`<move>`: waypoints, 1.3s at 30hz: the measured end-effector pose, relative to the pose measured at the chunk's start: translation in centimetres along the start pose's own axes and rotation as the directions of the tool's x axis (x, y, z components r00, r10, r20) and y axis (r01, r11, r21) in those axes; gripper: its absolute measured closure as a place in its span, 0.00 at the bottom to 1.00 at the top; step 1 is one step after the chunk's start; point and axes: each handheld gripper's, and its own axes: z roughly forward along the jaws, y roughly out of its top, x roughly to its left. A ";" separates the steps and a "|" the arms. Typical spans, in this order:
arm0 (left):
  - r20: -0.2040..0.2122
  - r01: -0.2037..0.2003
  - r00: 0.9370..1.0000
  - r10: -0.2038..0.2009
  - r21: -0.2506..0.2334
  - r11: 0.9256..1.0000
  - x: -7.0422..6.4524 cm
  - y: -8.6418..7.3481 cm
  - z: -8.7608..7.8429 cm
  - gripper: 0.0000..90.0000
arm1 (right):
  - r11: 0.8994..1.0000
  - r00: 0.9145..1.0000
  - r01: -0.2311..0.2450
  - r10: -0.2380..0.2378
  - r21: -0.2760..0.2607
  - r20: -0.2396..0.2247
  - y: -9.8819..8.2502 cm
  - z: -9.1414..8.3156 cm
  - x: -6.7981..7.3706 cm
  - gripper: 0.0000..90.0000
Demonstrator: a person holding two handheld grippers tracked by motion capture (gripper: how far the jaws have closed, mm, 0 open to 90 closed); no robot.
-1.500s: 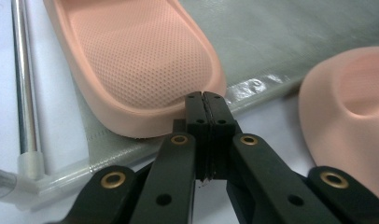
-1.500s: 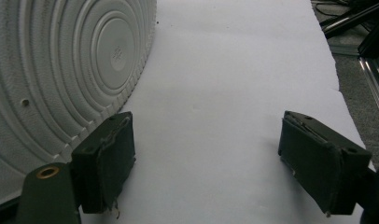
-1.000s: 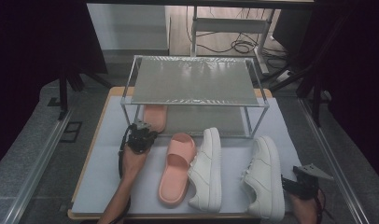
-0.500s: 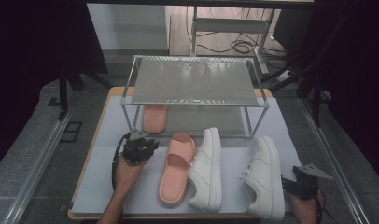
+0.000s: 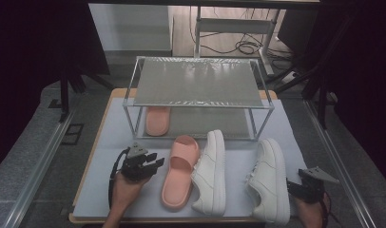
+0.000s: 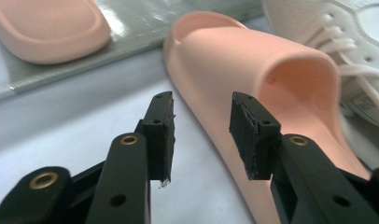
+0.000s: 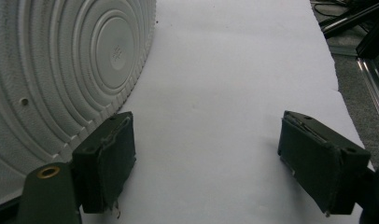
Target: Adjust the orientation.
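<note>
A pink slipper [image 5: 158, 121] lies on the lower shelf of a metal shoe rack [image 5: 197, 81]. Its mate [image 5: 179, 173] lies on the white table mat, just right of my left gripper [image 5: 150, 164]. In the left gripper view the jaws [image 6: 201, 135] have just been opening and stand open. Nothing is between them, and the loose slipper [image 6: 253, 79] lies just beyond the right jaw. My right gripper [image 5: 303, 187] rests at the near right, its jaws [image 7: 206, 163] wide open. They are beside the ribbed sole [image 7: 61, 60] of a white sneaker [image 5: 269, 180].
A second white sneaker [image 5: 210, 171] lies between the loose slipper and the right sneaker. The rack's top shelf is bare mesh. Bare white mat [image 5: 110, 137] lies left of the left gripper, and metal rails [image 5: 34, 171] run along both table sides.
The left gripper has drawn back from the rack toward the near edge and its jaws have opened. The slipper on the lower shelf stays put. The right gripper has not moved.
</note>
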 end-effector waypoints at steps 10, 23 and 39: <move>0.031 -0.031 0.999 0.030 0.014 0.999 -1.7 0.2 1.3 0.64 | 1.000 1.000 0.001 -0.001 0.000 0.000 0.0 0.0 0.0 0.21; -0.035 -0.038 0.999 0.040 0.060 0.997 -2.3 1.3 3.9 0.70 | 1.000 1.000 -0.005 0.005 -0.003 -0.005 0.0 0.0 -0.1 0.21; -0.062 -0.008 0.998 0.011 0.052 0.999 -1.4 1.7 3.1 0.82 | 1.000 1.000 -0.007 0.007 -0.003 -0.006 0.0 0.0 -0.1 0.21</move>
